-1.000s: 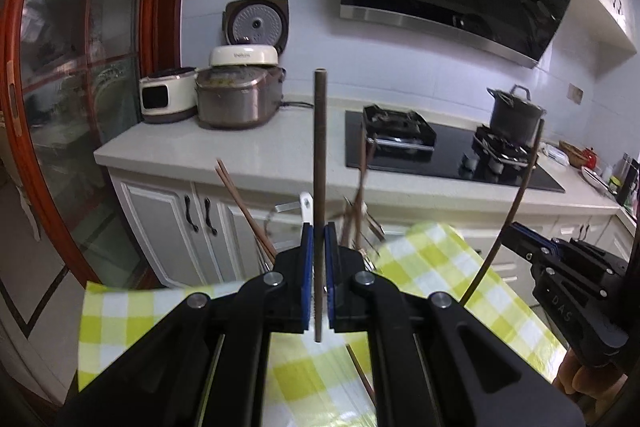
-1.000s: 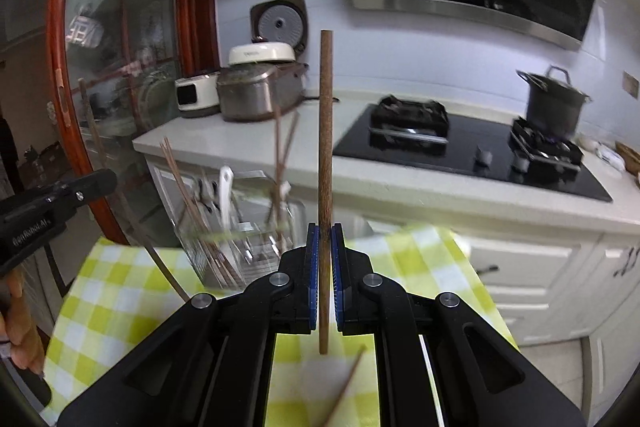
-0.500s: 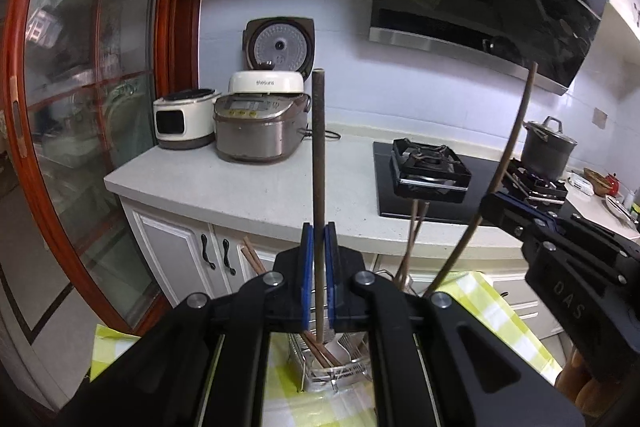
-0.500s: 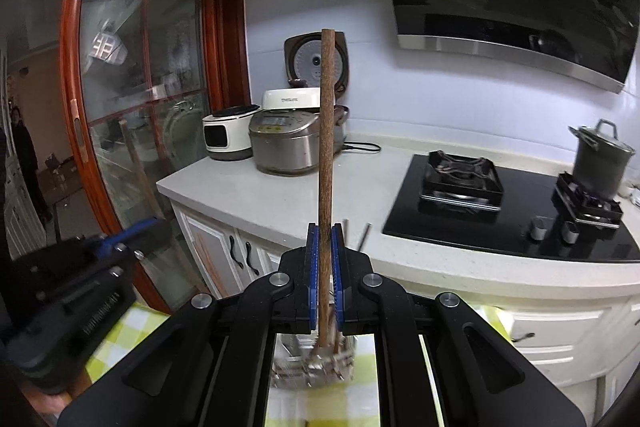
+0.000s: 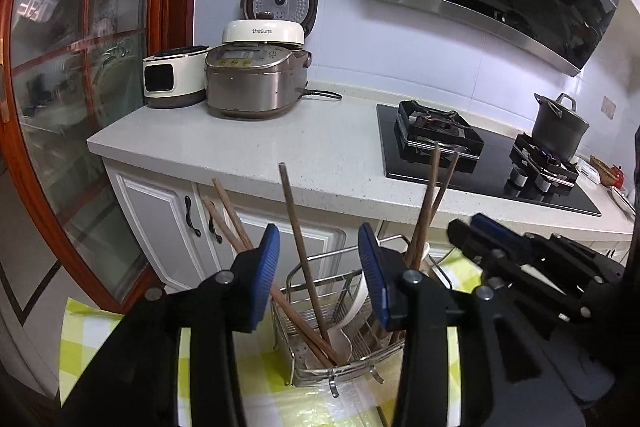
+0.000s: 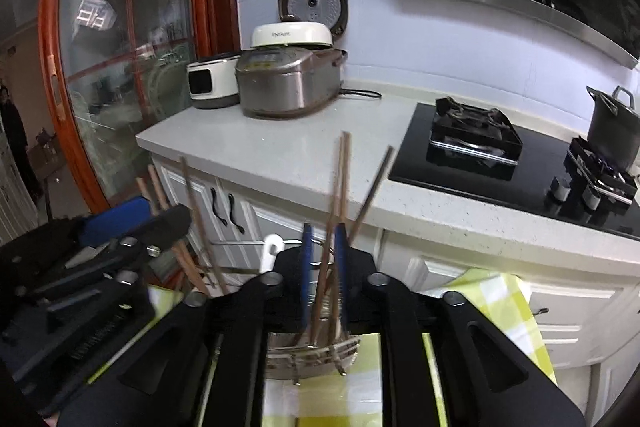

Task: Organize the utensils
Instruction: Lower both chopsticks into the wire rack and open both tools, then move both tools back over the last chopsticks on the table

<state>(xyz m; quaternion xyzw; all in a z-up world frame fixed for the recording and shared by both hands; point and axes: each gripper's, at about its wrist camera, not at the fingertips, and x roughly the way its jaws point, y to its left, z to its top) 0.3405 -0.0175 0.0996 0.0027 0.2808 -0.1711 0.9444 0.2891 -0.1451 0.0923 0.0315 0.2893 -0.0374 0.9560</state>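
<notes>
Several brown wooden chopsticks [image 5: 302, 251] stand leaning in the wire metal utensil basket [image 5: 340, 343], which sits on the yellow-and-white checked tablecloth [image 5: 80, 343] near its far edge, in front of the white kitchen cabinets [image 5: 160, 227]. A white ceramic spoon [image 5: 348, 323] lies in the basket among them.

From the left wrist view, the left gripper [image 5: 318, 279] has its blue pads wide apart and holds nothing — one chopstick rises between the jaws without touching either pad. The right gripper [image 6: 322, 267] shows a narrower gap; chopsticks [image 6: 332, 227] pass through that gap, blurred, and they appear to stand free of the pads rather than pinched, so I read it as parted and empty.

By my judgement the step in hand is the drop-off: chopsticks have gone into the basket and both claws are let go. The next move calls for lifting both grippers straight up and back, clear of the leaning sticks, since a sideways pull could catch one and tip it out — or nudge the light basket. Whether more utensils remain on the cloth cannot be told; the gripper bodies hide its near part.
</notes>
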